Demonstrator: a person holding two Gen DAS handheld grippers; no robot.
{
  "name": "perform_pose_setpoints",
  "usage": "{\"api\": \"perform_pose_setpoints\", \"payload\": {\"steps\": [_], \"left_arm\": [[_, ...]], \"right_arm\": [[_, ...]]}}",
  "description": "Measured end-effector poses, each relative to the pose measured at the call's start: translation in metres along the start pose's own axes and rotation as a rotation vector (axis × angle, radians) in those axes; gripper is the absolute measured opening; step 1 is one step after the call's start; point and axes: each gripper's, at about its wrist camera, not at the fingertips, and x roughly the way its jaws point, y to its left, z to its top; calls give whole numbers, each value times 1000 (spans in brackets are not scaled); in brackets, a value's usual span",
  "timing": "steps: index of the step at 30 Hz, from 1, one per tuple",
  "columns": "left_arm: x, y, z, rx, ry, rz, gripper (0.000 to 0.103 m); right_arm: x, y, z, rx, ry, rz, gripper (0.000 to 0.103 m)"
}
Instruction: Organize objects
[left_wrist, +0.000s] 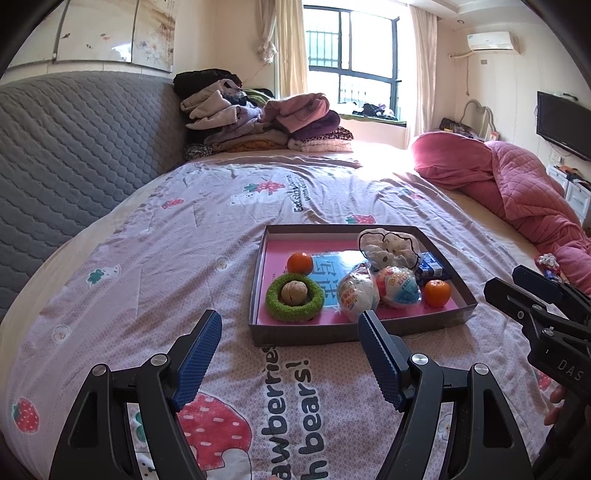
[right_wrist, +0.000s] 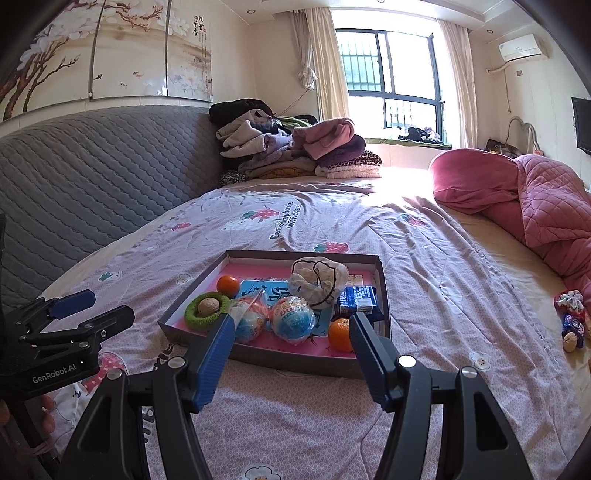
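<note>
A shallow cardboard box (left_wrist: 314, 334) with a pink floor lies on the bedspread. Inside are two oranges (left_wrist: 300, 263) (left_wrist: 437, 292), a green ring (left_wrist: 295, 314) around a walnut (left_wrist: 294, 292), two wrapped balls (left_wrist: 356, 295) (left_wrist: 397, 288), a white scrunchie (left_wrist: 388, 245) and a blue packet (left_wrist: 430, 266). My left gripper (left_wrist: 289, 315) hovers open at the box's near left corner, nothing between its fingers. My right gripper (right_wrist: 291, 319) stands open over the box's (right_wrist: 288, 360) near edge, also empty. It shows at the right edge of the left wrist view (left_wrist: 511, 280).
Loose wrapped sweets (right_wrist: 572, 321) and a walnut (right_wrist: 570, 341) lie on the bed to the right of the box. A pink quilt (right_wrist: 535, 206) is bunched along the right side. Folded clothes (right_wrist: 295, 151) are piled at the far end. A grey padded headboard (right_wrist: 92, 177) runs along the left.
</note>
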Motion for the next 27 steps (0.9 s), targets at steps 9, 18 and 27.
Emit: {"api": "perform_pose_setpoints", "payload": {"steps": [9, 18, 27], "left_arm": [[0, -5, -13, 19, 30, -2, 77], [7, -6, -29, 21, 75, 5, 77], [17, -6, -40, 22, 131, 10, 77]], "right_arm": [[3, 1, -13, 5, 46, -7, 64], [6, 0, -24, 8, 79, -9, 64], [14, -3, -37, 12, 110, -34, 64]]}}
